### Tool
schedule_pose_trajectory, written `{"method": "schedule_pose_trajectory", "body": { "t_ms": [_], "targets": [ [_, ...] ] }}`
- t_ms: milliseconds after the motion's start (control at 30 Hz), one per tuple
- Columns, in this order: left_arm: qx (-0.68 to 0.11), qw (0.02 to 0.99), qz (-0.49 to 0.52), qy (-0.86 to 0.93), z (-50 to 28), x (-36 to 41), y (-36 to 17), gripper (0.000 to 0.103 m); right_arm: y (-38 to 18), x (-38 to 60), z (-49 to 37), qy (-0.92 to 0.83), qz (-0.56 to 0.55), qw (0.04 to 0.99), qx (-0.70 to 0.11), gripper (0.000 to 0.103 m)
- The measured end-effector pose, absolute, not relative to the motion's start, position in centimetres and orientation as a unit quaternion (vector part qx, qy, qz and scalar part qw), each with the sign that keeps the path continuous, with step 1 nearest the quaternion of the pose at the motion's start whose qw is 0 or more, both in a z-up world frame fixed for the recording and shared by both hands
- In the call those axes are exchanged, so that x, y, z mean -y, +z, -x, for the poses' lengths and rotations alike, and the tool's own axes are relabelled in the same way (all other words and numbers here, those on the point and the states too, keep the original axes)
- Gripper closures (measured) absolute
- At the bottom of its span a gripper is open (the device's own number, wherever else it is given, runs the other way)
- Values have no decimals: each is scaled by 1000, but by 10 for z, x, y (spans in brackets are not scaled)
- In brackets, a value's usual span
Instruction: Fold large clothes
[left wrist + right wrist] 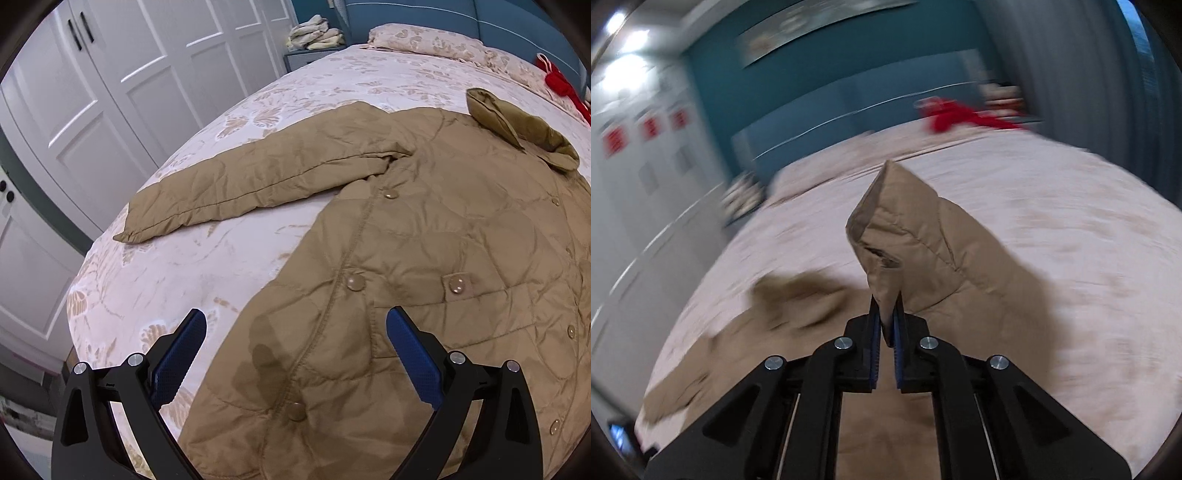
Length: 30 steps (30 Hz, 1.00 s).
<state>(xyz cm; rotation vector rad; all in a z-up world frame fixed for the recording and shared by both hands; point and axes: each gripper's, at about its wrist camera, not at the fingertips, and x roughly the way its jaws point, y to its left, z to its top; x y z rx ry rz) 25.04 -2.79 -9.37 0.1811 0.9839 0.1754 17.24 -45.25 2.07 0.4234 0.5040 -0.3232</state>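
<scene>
Quilted tan jacket (424, 258) spread front-up on a bed (177, 266) with a floral cover.

The left gripper (295, 332) hangs above the jacket's lower front, jaws wide apart, blue pads (181, 354) touching nothing. One sleeve (240, 188) lies stretched toward the white wardrobe doors (122, 81); the collar (517, 125) points at the pillow (424, 40). A red item (557, 81) lies near the headboard.

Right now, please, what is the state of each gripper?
Left gripper: open, above the tan jacket, holding nothing.
Right gripper: shut on a raised fold of the jacket.
</scene>
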Motion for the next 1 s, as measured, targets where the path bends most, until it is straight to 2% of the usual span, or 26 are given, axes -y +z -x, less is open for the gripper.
{"method": "schedule_pose_trajectory", "body": {
  "t_ms": [200,433,500,533,600,667,833,1000],
  "targets": [
    [-475,872,-70,96,-258,3,-98,7,-25,331,-261,-19,-179,929,-323,98],
    [-484,869,-52,86,-268,-11,-103,7,-101,239,-305,73,-173,884,-427,95],
    [-486,869,-46,75,-270,-9,-103,7,-113,217,-302,87,-161,875,-448,91],
    [-487,870,-41,65,-272,-7,-101,7,-115,209,-299,93,-154,875,-449,83],
    [-490,870,-26,44,-275,-3,-98,7,-108,198,-283,102,-144,881,-439,58],
    [-496,869,8,6,-283,5,-91,7,-96,205,-263,93,-147,889,-424,51],
    [-520,847,87,-72,-310,41,-85,7,-79,268,-221,15,-200,894,-400,44],
    [-564,808,133,-109,-331,90,-101,7,-84,352,-180,-93,-241,884,-390,44]
  ]
}}
